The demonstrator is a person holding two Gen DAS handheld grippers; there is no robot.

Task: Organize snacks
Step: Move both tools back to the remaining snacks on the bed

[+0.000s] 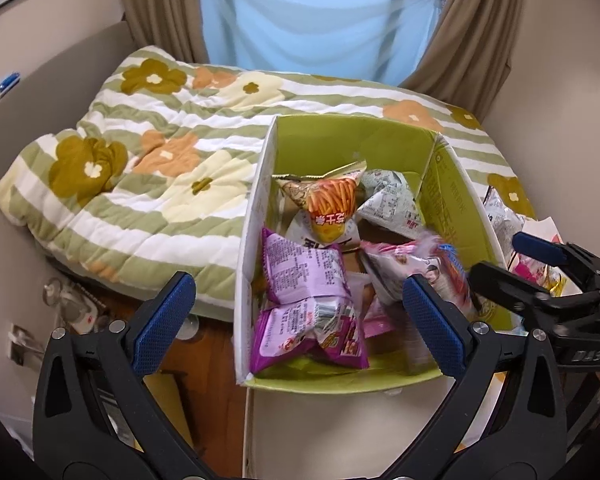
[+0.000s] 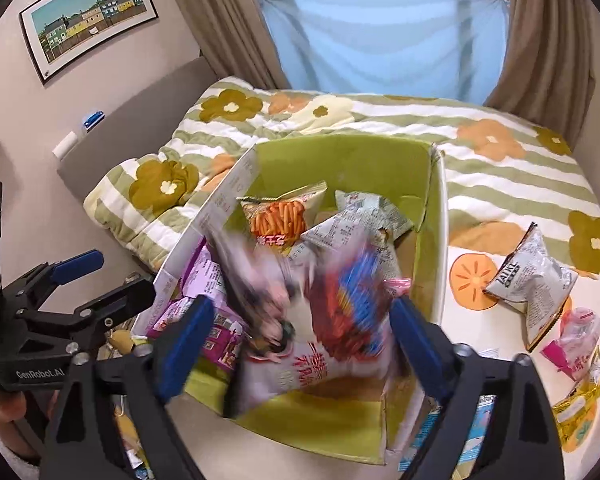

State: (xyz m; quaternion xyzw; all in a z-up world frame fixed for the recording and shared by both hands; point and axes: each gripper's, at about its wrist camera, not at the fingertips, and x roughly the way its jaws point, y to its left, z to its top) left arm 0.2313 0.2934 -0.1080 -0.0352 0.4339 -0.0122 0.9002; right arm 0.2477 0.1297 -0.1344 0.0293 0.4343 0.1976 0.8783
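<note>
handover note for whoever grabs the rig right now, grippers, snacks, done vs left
Left gripper: open, empty, hovering over the near-left side of the green box.
Right gripper: open; a blurred pink and red snack bag sits between its fingers over the box, apparently just let go or dropping in.
Done: in the box are purple bags, an orange stick-snack bag and a pale printed bag.
Left: on the bed right of the box, a silver-grey bag, a small pink packet and a yellow packet are yet to go in.
</note>
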